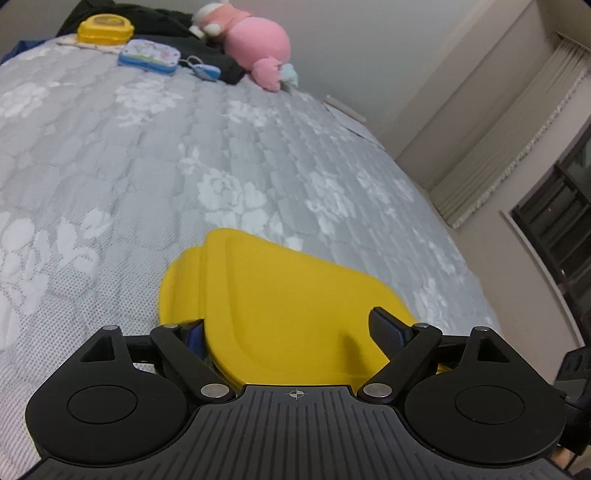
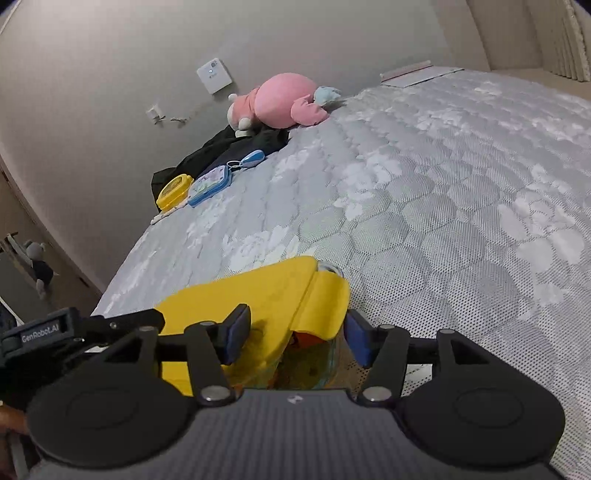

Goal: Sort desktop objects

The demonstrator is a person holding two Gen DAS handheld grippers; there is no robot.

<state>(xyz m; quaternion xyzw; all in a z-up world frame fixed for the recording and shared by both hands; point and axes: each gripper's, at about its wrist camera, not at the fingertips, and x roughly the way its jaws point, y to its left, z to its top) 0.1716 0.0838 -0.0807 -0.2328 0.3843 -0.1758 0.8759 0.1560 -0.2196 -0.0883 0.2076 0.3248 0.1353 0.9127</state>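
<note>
A glass food box (image 2: 317, 369) with a yellow snap lid (image 1: 280, 295) lies on the grey floral mattress (image 1: 110, 166), close in front of both grippers. My left gripper (image 1: 291, 328) stands wide open over the lid, one finger beside its raised edge and the other above its top. The right gripper (image 2: 295, 336) is open at the box's other end. Its left finger hovers over the lid (image 2: 258, 291), and its right finger sits just beside the hanging latch flap (image 2: 325, 302). Something orange shows inside the glass.
At the far end of the bed lie a second yellow-lidded box (image 1: 105, 27), a blue patterned tin (image 1: 149, 55), a small blue item on a cord (image 1: 207, 72), a pink plush toy (image 1: 255, 40) and black cloth (image 1: 155, 22). The mattress edge drops off at the left in the right wrist view.
</note>
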